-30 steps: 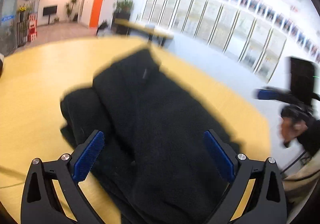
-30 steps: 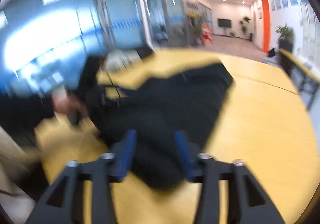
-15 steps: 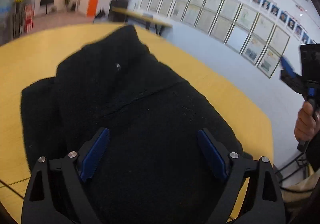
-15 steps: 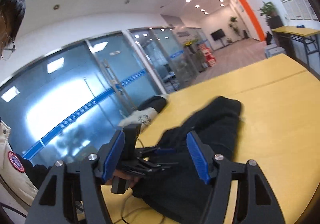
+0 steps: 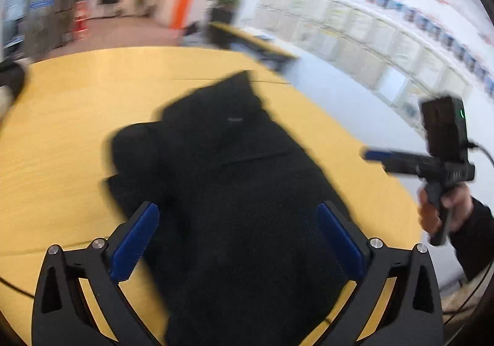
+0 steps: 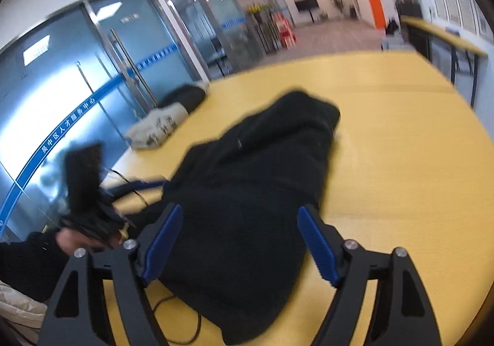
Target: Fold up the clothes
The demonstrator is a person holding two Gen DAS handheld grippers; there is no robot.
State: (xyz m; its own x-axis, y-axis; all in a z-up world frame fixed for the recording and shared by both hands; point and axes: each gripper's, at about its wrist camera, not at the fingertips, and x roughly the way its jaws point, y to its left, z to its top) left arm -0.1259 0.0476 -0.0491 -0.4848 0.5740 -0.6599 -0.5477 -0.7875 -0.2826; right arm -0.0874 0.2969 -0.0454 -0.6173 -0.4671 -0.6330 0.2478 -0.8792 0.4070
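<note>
A black fleece garment lies folded in a long bundle on the yellow table; it also shows in the right wrist view. My left gripper is open above its near end, holding nothing. My right gripper is open above the garment's near end, holding nothing. In the left wrist view the right gripper hangs in the air off the table's right edge. In the right wrist view the left gripper shows blurred at the left, by the garment's side.
A beige and black bundle of clothes lies at the table's far left edge. A black cable trails over the near table edge. A long desk and glass doors stand beyond the table.
Both grippers have pulled back and lifted away from the garment. The right wrist view has swung down from the room onto the garment. The garment lies still.
</note>
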